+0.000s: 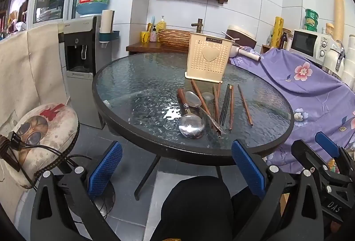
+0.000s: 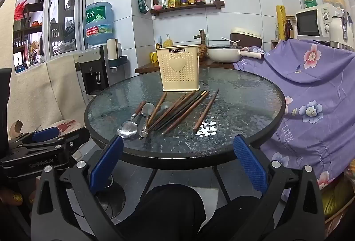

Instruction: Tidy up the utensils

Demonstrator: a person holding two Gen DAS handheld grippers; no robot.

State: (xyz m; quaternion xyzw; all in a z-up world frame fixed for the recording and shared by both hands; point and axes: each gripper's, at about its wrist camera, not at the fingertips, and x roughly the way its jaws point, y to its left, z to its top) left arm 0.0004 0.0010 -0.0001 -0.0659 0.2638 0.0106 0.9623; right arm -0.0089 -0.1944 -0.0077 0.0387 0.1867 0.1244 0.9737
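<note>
Nothing is picked up yet: spoons point(image 2: 127, 129) and chopsticks point(image 2: 182, 109) lie loose on the table point(image 2: 244, 94), the cream holder point(image 2: 178, 68) at twelve o'clock behind them. Left gripper point(image 1: 176, 172) and right gripper point(image 2: 178, 169) both gape empty short of the near rim; next probably calls for reaching in and pinching one utensil.

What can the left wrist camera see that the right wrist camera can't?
Only the left wrist view shows the round cushion with the sunglasses picture. Only the right wrist view shows the whole white pot behind the table. Both show the cream holder, the spoons and chopsticks lying on the glass table. Both the left hand-held gripper and the right hand-held gripper are open and empty.
</note>
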